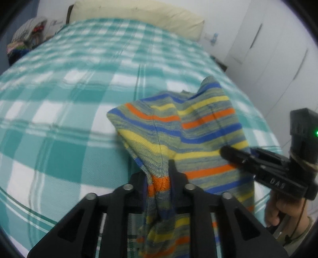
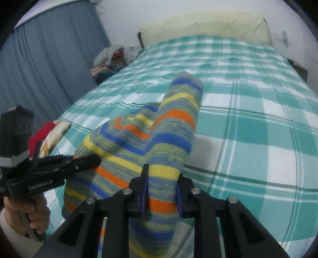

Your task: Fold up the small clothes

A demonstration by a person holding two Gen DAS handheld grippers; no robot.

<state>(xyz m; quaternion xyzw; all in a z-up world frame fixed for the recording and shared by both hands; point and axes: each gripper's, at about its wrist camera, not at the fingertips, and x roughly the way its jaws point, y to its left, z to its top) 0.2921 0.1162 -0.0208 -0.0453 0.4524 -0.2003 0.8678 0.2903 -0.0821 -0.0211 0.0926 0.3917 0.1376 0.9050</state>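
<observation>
A small striped knit garment [image 1: 198, 127], in orange, yellow, blue and grey-green, is held up over the bed between both grippers. My left gripper [image 1: 159, 178] is shut on one bunched edge of it. My right gripper [image 2: 162, 182] has its jaws closed around another part of the striped garment [image 2: 159, 135], with cloth hanging below. In the left wrist view the right gripper [image 1: 234, 154] reaches in from the right against the cloth. In the right wrist view the left gripper [image 2: 93, 160] comes in from the left.
The bed [image 1: 69, 99] has a teal and white checked sheet and a cream pillow [image 1: 139, 13] at its head. A pile of clothes [image 2: 109, 57] lies by the grey curtain [image 2: 43, 69]. A red and white item [image 2: 51, 135] lies at the bed's left edge. White wardrobe doors [image 1: 278, 49] stand on the right.
</observation>
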